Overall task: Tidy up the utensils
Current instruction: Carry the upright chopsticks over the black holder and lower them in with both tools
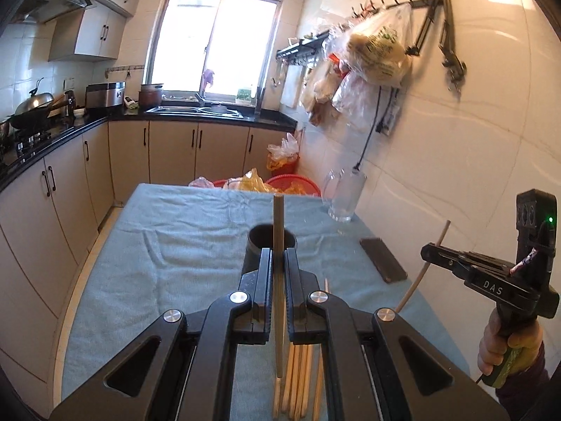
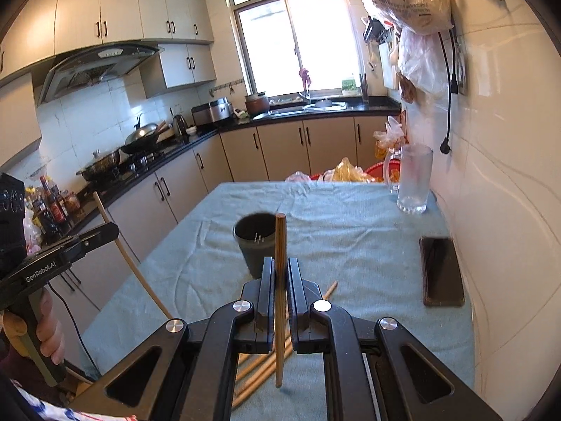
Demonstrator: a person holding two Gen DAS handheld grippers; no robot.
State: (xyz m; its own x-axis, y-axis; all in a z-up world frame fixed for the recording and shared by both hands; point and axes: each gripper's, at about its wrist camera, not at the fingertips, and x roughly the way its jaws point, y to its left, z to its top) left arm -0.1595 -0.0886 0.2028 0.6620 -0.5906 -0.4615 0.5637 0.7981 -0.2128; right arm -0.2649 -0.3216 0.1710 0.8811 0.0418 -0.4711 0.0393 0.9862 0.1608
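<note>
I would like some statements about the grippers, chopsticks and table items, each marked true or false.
1. Each gripper holds one chopstick. True: left gripper, right gripper.
2. The dark cup lies on its side. False: it stands upright.
3. The phone lies near the wall. True.
4. The glass mug is full of chopsticks. False: it looks empty.
5. Loose chopsticks lie on the cloth. True.

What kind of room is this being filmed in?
A home kitchen, most likely. A range hood hangs over a stove with a wok, and a sink sits under the window. Chopsticks lie on a cloth-covered table beside a dark holder cup.
</note>
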